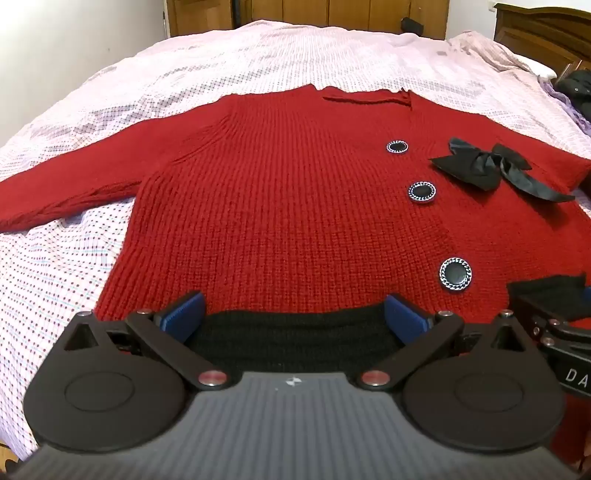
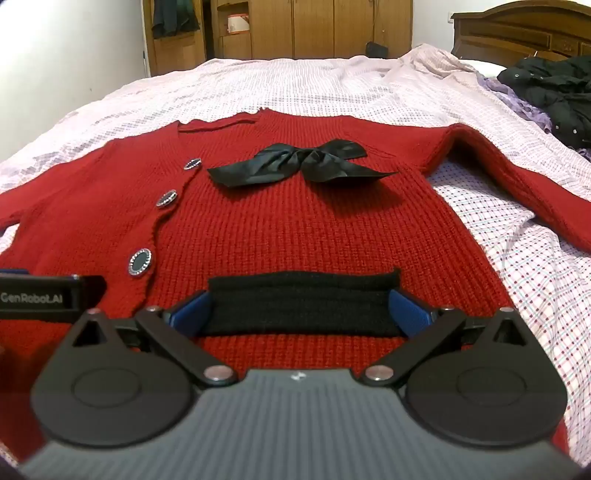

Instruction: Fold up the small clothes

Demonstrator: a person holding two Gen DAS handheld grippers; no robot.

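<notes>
**Red cardigan laid flat on bed; both claws spread wide over its near hem**

Bed (image 1: 110, 110) with pale checked cover fills both views; wooden wardrobe (image 2: 314, 29) stands beyond its far end, dark headboard (image 2: 524, 33) at far right; dark clothing pile (image 2: 550, 96) lies on the bed's far right edge.

Red knit cardigan (image 1: 277, 206) lies face up in the middle of the bed, neckline far, hem near, sleeves spread left and right; black satin bow (image 2: 303, 162) rests on its chest; three black buttons, the nearest (image 1: 455, 274), run down the front.

Left gripper (image 1: 293, 314) spread wide, a black knit pocket (image 1: 295, 339) between its blue pads; right gripper (image 2: 301, 310) likewise wide over a second black pocket (image 2: 303, 306); pad contact with fabric cannot be told.
</notes>
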